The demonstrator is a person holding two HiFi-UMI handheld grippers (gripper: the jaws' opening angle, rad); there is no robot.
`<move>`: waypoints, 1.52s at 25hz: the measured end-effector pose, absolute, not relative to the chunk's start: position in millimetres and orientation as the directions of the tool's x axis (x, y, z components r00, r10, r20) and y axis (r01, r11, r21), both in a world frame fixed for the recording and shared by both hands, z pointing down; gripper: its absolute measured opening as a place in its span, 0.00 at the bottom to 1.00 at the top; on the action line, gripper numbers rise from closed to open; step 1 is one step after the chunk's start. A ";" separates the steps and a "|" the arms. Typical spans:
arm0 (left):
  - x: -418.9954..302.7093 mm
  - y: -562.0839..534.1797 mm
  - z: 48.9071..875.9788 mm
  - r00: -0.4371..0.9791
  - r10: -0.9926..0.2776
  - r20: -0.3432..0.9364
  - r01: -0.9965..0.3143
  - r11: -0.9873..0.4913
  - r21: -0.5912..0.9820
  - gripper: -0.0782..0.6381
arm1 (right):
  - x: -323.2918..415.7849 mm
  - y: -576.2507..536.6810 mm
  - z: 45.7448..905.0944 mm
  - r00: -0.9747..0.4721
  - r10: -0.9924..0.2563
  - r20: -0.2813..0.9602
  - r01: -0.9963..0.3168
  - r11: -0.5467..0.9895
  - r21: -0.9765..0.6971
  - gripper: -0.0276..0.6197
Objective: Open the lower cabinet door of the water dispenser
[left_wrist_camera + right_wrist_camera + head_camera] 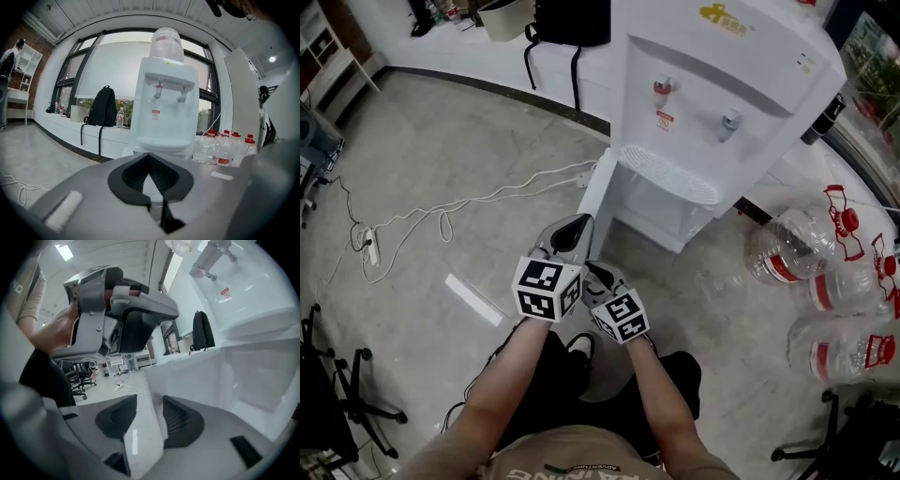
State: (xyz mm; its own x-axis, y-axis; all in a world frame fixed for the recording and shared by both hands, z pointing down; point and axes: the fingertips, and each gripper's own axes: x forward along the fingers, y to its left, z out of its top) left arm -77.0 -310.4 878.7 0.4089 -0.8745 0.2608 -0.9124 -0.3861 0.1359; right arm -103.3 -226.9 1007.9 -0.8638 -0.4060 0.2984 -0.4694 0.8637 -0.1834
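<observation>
The water dispenser (722, 84) is standing on the floor (469, 150), its lower cabinet door (598, 199) swinging out towards the left in the head view. The right gripper (149, 417) is closing its fingers (180, 420) around the door's free edge, which is sitting between them, not yet clamped. The left gripper (149, 158) is hovering just beside it, its fingers meeting at the tips and holding nothing.

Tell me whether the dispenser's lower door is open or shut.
Open: the door stands swung out from the dispenser, leaving its compartment exposed.
</observation>
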 end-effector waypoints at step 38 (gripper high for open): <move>18.2 -286.7 691.7 0.569 -0.648 0.506 -0.769 -0.638 0.047 0.12 | 146.0 -243.5 698.5 -0.384 -0.840 0.384 -0.923 0.353 -0.152 0.06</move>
